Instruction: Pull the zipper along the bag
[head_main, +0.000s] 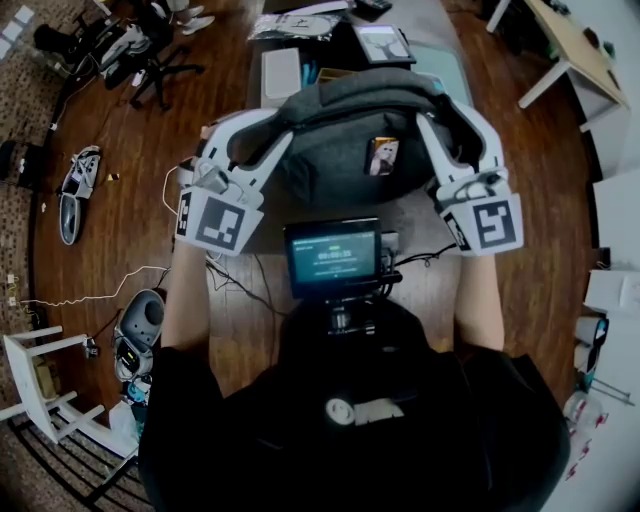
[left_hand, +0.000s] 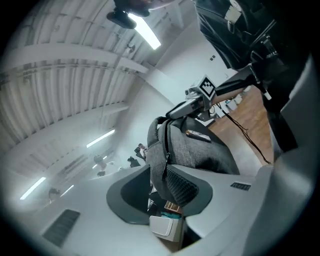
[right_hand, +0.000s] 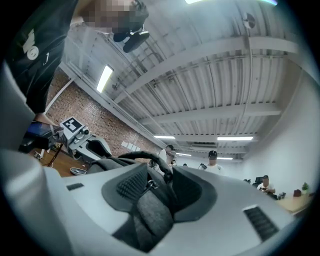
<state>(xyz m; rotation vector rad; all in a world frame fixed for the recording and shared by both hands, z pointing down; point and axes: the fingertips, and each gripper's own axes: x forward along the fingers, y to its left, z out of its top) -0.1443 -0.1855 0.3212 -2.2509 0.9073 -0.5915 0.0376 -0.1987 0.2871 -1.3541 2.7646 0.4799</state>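
Your right gripper (right_hand: 160, 182) stands spread, with a fold of the bag (right_hand: 150, 215) and the small metal pull (right_hand: 151, 185) in the gap. The pull lies just beside the ribbed pad (right_hand: 131, 186) on the left of that view. The pads do not look pressed onto it, so I judge this grip as not yet made. Your left gripper (left_hand: 161, 175) is set narrower and pinches the bag's (left_hand: 200, 150) grey edge. The fabric runs down into the gap and sits against the pad on the right of that view.

From above, the bag (head_main: 350, 130) rests on the desk (head_main: 410, 215) straight ahead of you. The left gripper (head_main: 275, 130) is on its left flank and the right gripper (head_main: 447, 112) on its right flank, and both point away from you. The bag lies between them and touches both.

The coming move turns on one relation. The pull is at the bag's right end, inside your right gripper, and the zipper seems to follow the curved far rim. Its long axis therefore runs right to left, toward your left gripper. In the right gripper view that rim arcs away from the jaws toward the other gripper, at the left of the picture.

Your right hand is plainly nearer the pull, and the left looks placed to hold the bag against the drag. Close fully on the pull first, then draw leftward along the rim, not up off it.
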